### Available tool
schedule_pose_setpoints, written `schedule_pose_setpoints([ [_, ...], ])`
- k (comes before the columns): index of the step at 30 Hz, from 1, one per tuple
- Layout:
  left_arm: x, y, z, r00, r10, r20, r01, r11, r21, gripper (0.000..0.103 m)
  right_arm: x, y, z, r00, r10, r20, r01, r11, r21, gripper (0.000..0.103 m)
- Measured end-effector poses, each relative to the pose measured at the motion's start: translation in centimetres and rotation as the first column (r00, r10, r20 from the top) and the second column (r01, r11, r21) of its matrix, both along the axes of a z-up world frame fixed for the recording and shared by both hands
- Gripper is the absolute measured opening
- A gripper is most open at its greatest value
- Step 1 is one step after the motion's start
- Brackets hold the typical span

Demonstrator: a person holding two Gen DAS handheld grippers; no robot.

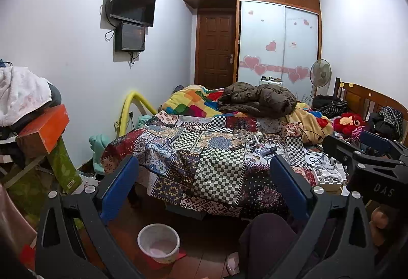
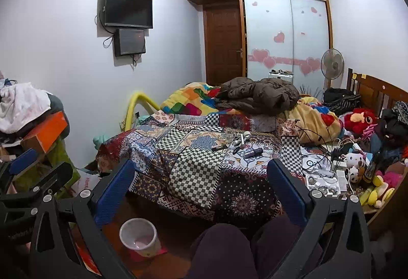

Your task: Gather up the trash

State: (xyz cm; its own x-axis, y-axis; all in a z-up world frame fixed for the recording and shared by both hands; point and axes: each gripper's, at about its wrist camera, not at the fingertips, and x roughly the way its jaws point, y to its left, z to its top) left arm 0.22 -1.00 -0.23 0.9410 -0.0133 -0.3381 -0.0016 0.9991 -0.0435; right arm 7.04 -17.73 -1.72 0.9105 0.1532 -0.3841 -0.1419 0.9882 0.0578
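Two open grippers, bed, bin below

cluttered bed, pale walls, wooden door

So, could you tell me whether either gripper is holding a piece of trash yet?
No, the left gripper and right gripper both stand open with nothing between their fingers.

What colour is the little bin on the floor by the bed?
The bin is white, and its inside looks pale pink. The left wrist view shows it best.
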Motion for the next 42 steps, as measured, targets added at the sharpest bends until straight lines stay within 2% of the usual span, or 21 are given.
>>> schedule_pose_setpoints([
  [6,2.2,-0.8,1.1,0.999,0.018,0.028,-0.019,1.000,0.019,0.103,1.8,-1.0,0.4,1.000,-0.022,0.007,0.022,1.000,0.007,0.103],
  [14,7.2,-3.3,3.0,0.997,-0.045,0.055,0.044,0.999,0.018,0.103,5.8,-3.6,1.4,0.997,-0.076,0.025,0.076,0.997,0.009,0.103],
  [20,12.5,-5.5,3.7,0.994,-0.090,0.055,0.092,0.995,-0.033,0.103,9.9,-6.1,1.6,0.992,-0.119,0.029,0.120,0.993,-0.011,0.103],
  [25,18.3,-7.3,3.4,0.998,-0.064,0.025,0.065,0.997,-0.043,0.103,13.8,-8.2,0.9,0.988,-0.154,0.027,0.155,0.986,-0.061,0.103],
  [29,22.5,-8.4,2.3,0.999,-0.032,0.004,0.032,0.998,-0.053,0.103,17.6,-10.4,-0.3,0.988,-0.156,0.008,0.156,0.983,-0.099,0.103],
  [34,29.1,-10.0,-0.6,0.996,-0.025,-0.088,0.024,1.000,-0.012,0.103,22.1,-13.0,-2.5,0.987,-0.151,-0.049,0.140,0.975,-0.172,0.103],
  [39,35.0,-11.3,-4.6,0.978,-0.055,-0.199,0.047,0.998,-0.048,0.103,26.7,-15.6,-6.0,0.980,-0.125,-0.157,0.093,0.976,-0.198,0.103],
  [42,37.8,-12.2,-6.9,0.966,-0.091,-0.244,0.075,0.995,-0.071,0.103,29.2,-17.0,-8.0,0.968,-0.091,-0.234,0.050,0.983,-0.175,0.103],
])
